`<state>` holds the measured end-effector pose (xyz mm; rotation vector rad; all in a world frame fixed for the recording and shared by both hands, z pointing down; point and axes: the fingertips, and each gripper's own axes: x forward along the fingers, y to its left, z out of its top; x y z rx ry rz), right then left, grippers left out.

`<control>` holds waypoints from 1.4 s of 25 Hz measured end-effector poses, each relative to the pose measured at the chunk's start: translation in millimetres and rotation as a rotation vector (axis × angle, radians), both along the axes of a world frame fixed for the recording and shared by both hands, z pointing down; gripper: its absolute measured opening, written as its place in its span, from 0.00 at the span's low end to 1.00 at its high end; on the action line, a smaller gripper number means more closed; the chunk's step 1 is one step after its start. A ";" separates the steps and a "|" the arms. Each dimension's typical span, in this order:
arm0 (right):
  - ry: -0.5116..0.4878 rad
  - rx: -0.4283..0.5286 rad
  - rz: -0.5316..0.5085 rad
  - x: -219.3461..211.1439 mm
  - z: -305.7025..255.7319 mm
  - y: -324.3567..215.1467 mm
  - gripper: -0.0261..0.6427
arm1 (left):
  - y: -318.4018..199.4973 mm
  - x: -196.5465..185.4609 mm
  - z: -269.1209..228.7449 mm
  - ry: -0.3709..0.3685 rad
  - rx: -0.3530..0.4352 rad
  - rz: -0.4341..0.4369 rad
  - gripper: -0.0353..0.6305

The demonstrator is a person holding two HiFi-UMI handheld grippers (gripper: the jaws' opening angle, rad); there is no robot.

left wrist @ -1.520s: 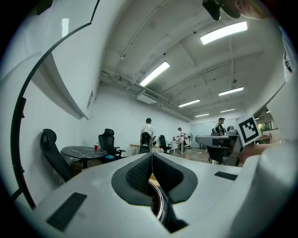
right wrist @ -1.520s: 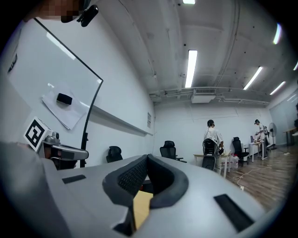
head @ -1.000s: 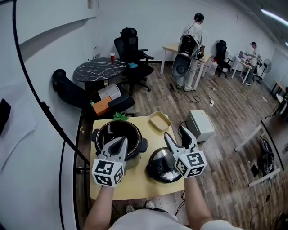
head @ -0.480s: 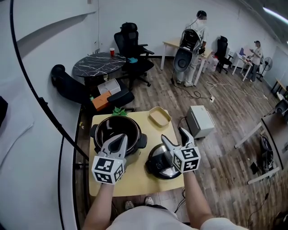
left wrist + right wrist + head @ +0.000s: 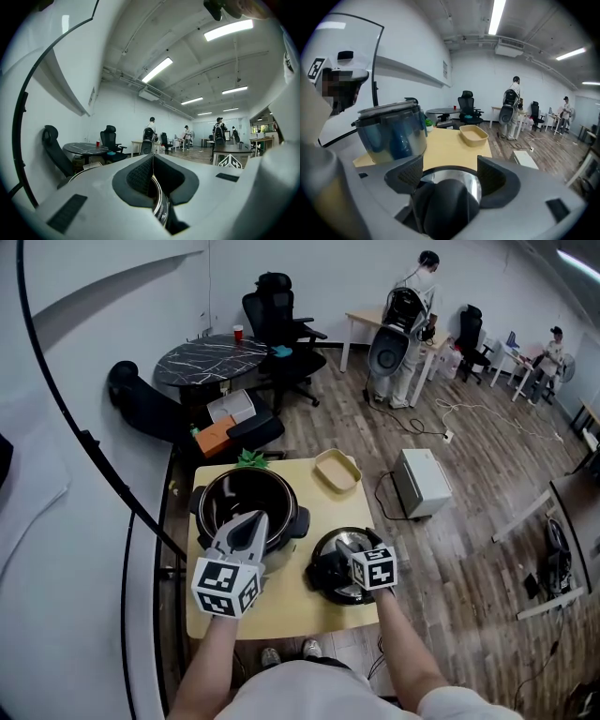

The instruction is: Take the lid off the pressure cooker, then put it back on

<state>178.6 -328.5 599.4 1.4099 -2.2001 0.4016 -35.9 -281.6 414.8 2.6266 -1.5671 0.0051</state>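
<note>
Head view showed two tools, each carrying one cube with black-and-white square markers, over a pale wooden tabletop (image 5: 281,604). At the near left, the left tool (image 5: 251,523) reached the near rim of the single pressure cooker (image 5: 246,501), which stood open and dark inside; the left gripper view showed its jaws drawn together on a thin bright metal rim. At the near right, the one lid (image 5: 343,594) lay flat on the tabletop just beside the cooker. The right tool (image 5: 451,171) hung over it with jaws wide apart, one on either side of the lid's black knob (image 5: 443,206), neither pad plainly touching it. Farther along the tabletop sat one shallow beige tray (image 5: 337,471) and one small green plant (image 5: 250,458). On the wood floor beyond stood one white box (image 5: 422,482). Farther still came one round dark marbled table (image 5: 208,360) bearing one red cup (image 5: 238,332), then two people, one standing (image 5: 412,306) and one at the far right (image 5: 548,345).
</note>
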 end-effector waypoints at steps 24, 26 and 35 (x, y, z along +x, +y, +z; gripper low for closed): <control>0.027 -0.141 0.087 13.2 63.4 17.2 0.45 | 6.3 -16.8 5.0 -0.017 -0.023 -0.044 0.07; 0.029 -0.137 0.090 14.5 61.8 16.4 0.45 | 6.6 -17.8 4.9 -0.018 -0.023 -0.046 0.07; 0.017 0.035 0.092 25.2 -15.9 -11.5 0.45 | 5.9 -20.2 0.4 -0.004 -0.008 -0.048 0.07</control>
